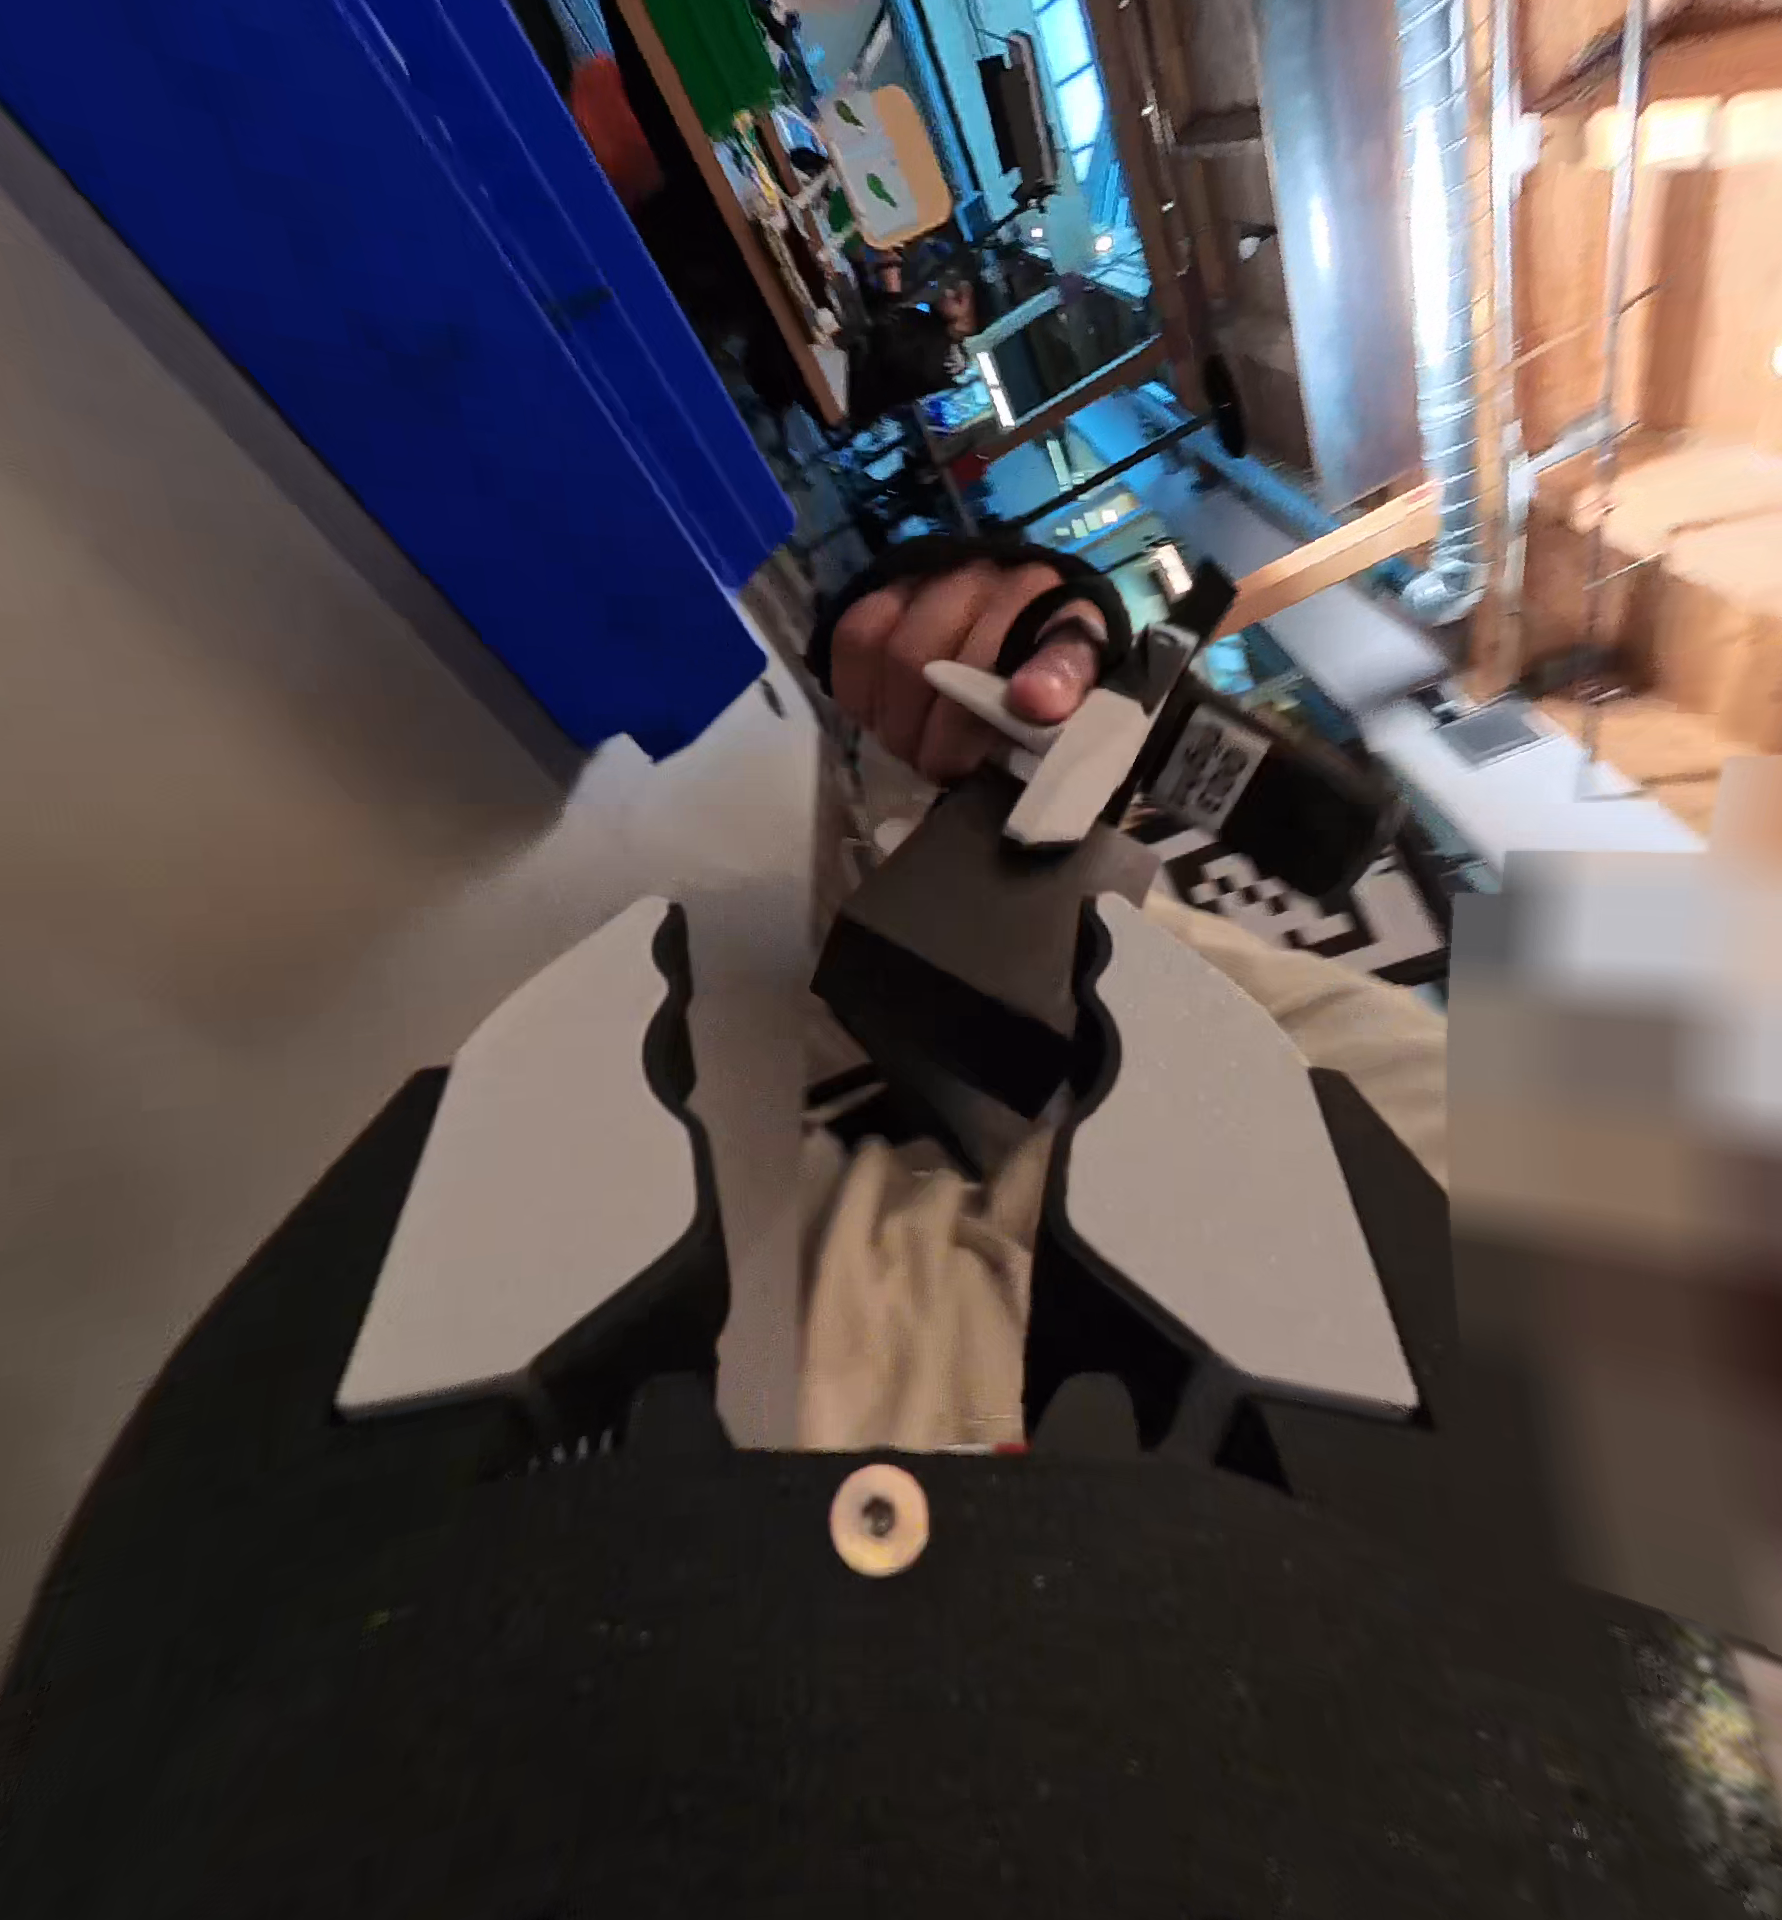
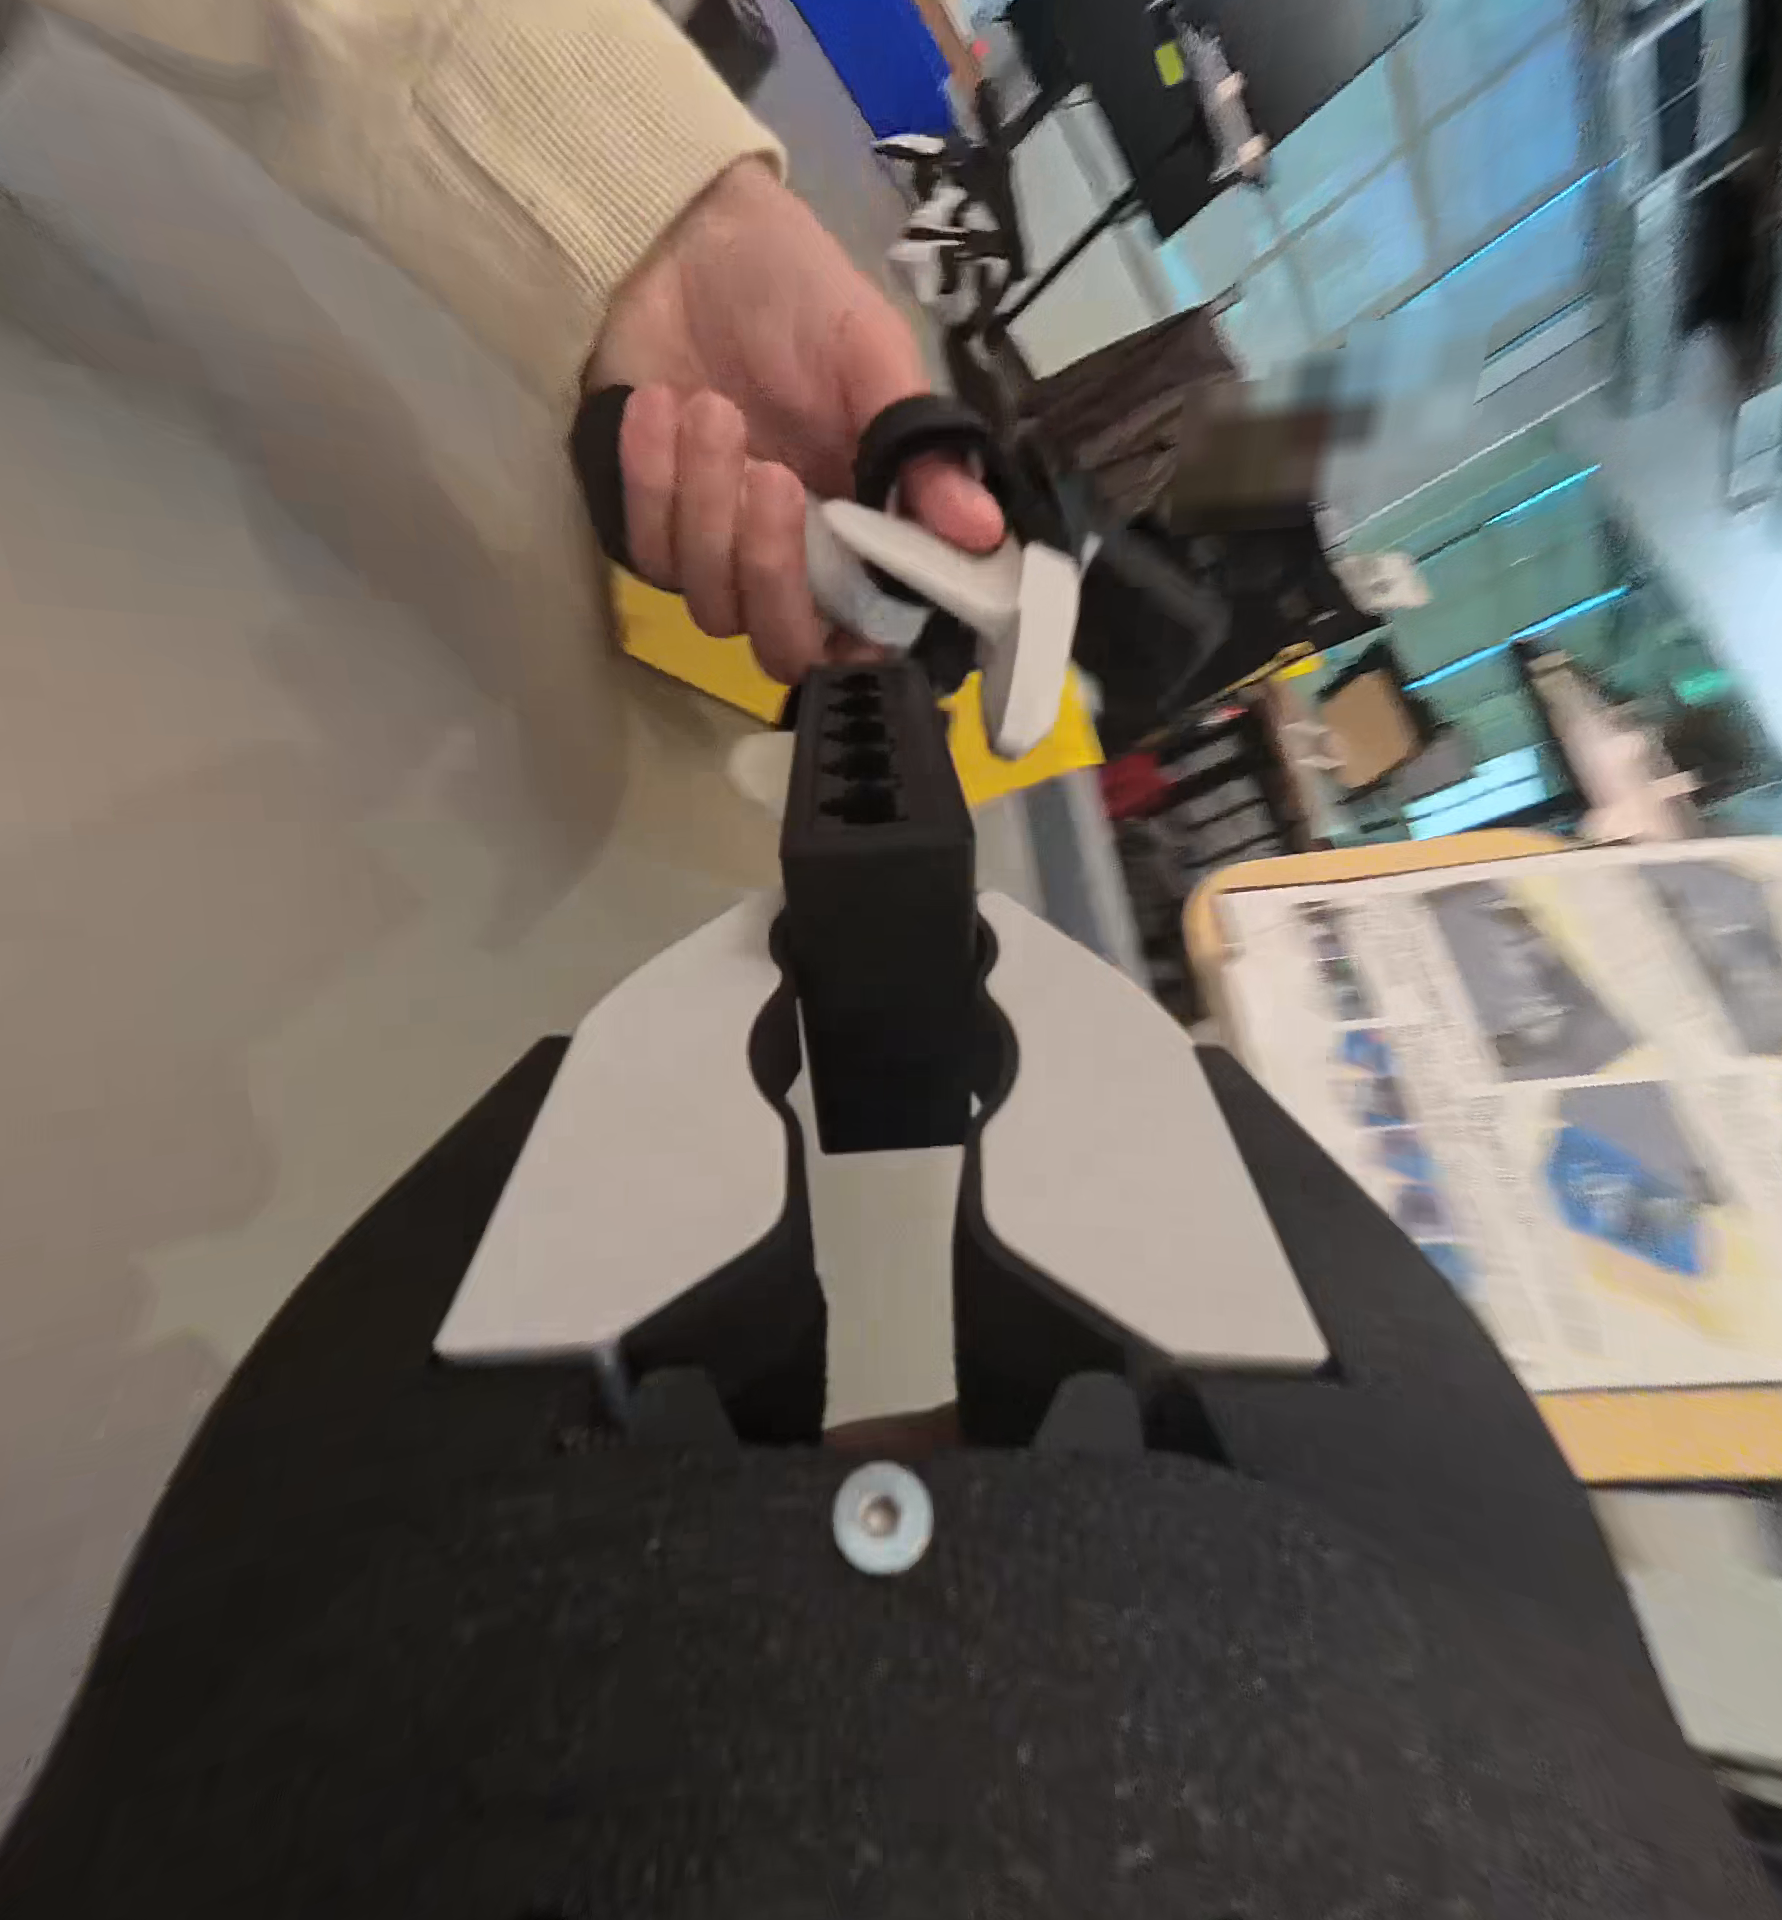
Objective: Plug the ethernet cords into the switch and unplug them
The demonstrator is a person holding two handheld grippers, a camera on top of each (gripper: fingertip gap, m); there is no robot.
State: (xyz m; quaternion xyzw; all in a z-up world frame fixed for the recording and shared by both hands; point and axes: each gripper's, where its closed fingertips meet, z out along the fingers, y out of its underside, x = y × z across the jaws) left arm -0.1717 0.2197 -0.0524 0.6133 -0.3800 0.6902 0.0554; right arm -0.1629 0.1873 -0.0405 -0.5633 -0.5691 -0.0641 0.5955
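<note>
Blurring everything behind gripped switch (image 2: 879, 914)

Left gripper (image 1: 882, 997) parted; right gripper (image 1: 1032, 769) clamps black switch (image 1: 954, 987).

The switch's (image 2: 882, 925) lower end is hidden between the right tool's (image 2: 882, 997) fingers; the room at 2 o'clock is blurred.

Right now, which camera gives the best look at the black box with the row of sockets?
The right wrist view: the switch stands between the right gripper fingers, its port row facing the camera. The left wrist view shows only its plain dark side, tilted, ports hidden.
</note>
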